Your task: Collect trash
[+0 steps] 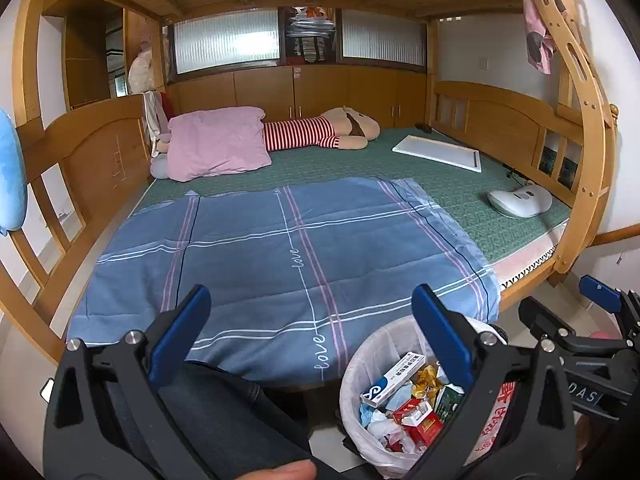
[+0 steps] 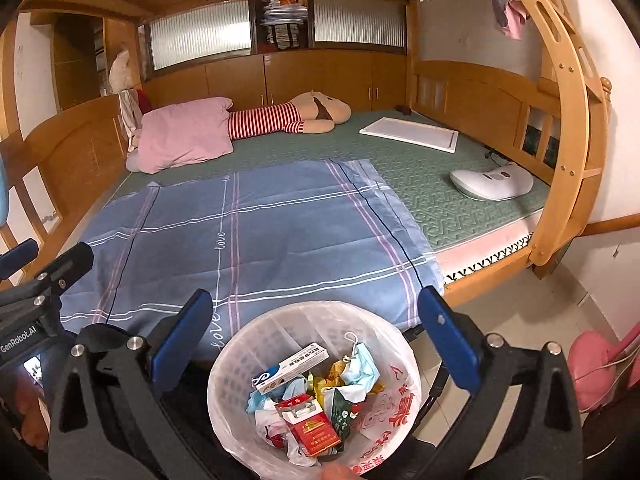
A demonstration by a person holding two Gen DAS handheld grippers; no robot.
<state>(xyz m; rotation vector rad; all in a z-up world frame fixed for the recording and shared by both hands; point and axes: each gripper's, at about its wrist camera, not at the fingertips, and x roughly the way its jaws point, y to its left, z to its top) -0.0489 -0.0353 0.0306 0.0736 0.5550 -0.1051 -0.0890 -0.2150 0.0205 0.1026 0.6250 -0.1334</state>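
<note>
At the foot of the bed, on the floor tiles, stands the bin, lined with a white bag and holding the collected trash: a blue-and-white box, a red carton, a face mask and crumpled wrappers. The right tongs hang above it with jaws spread wide and nothing between the blue pads; the left tongs stand just as wide and empty, off to the bin's left, over the edge of the blue checked quilt.

The quilt looks clear of litter in both views, so the job seems near its close. What could go wrong from here is mostly about the bin itself. It looks light and its bag sits loose over the rim; a careless dip of either tongs could catch the plastic and drag the liner out, or knock the bin over and spill the trash back onto the floor. The box lies high on the heap and could slide out if the bin tilts. The two tongs are also close together at this spot, so a quick sideways move could make them collide. A pink thing on the floor to the right could be bumped too.
</note>
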